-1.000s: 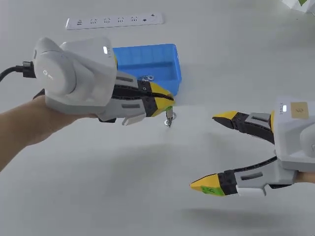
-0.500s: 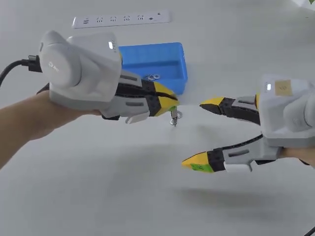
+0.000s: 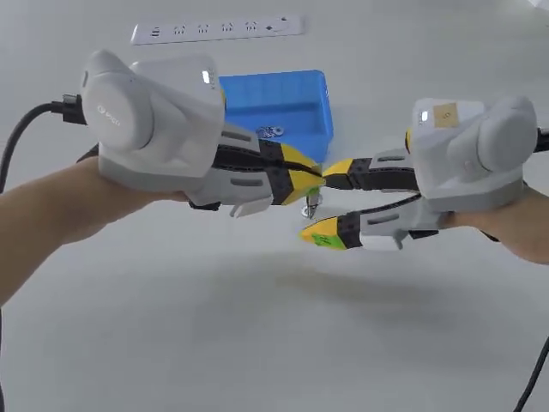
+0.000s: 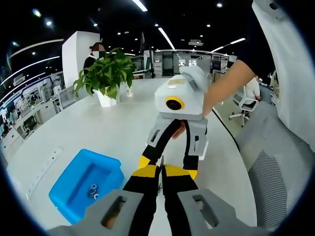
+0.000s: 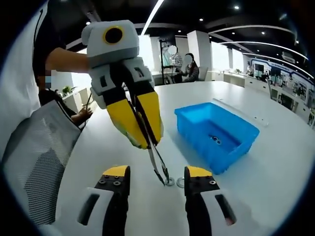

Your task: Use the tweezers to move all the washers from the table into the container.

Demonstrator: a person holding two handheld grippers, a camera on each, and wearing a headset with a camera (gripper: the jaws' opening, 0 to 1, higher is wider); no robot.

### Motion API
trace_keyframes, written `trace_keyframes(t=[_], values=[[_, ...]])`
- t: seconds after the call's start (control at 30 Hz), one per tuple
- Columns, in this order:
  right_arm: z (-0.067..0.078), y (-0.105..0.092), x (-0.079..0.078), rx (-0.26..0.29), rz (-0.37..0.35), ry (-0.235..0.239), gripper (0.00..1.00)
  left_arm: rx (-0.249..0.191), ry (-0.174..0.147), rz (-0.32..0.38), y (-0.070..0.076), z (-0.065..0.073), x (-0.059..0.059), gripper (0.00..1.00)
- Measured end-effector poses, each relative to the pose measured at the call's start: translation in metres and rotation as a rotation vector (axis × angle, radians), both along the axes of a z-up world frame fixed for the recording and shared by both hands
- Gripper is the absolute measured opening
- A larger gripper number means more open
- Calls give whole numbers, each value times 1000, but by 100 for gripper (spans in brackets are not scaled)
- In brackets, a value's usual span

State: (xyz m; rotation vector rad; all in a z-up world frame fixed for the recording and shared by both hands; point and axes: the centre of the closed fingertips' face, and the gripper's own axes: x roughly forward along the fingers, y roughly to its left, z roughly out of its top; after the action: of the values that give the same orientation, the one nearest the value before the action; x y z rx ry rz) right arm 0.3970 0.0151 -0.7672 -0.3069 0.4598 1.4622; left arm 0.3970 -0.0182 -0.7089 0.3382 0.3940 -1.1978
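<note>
We see a blue container on a pale grey table. The left gripper and right gripper are white, their jaws black tipped with yellow. The tweezers and washers are silver.

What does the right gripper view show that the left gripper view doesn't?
Right gripper view: the thin metal tweezers, held in the left claw, tips down by two small metal washers on the white table. Left gripper view: a leafy potted plant, and the right claw head-on, jaws open. Both: the blue plastic container with more washers inside.
</note>
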Motion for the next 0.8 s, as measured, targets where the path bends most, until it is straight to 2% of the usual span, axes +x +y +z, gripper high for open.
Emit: trace_keyframes(t=[0.23, 0.57, 0.63, 0.7, 0.8], values=[[-10, 2, 3, -47, 46, -24, 34, 5, 11, 10, 5, -3, -2, 6], [-7, 1, -2, -53, 107, -63, 18, 15, 16, 13, 4, -5, -3, 7], [-5, 2, -3, -51, 125, -97, 14, 17, 17, 11, 4, -5, -3, 7], [-6, 2, -2, -58, 132, -119, 13, 30, 13, 2, 4, -6, -4, 7], [-6, 3, -2, -60, 141, -118, 12, 31, 17, 7, 6, -6, -4, 7]])
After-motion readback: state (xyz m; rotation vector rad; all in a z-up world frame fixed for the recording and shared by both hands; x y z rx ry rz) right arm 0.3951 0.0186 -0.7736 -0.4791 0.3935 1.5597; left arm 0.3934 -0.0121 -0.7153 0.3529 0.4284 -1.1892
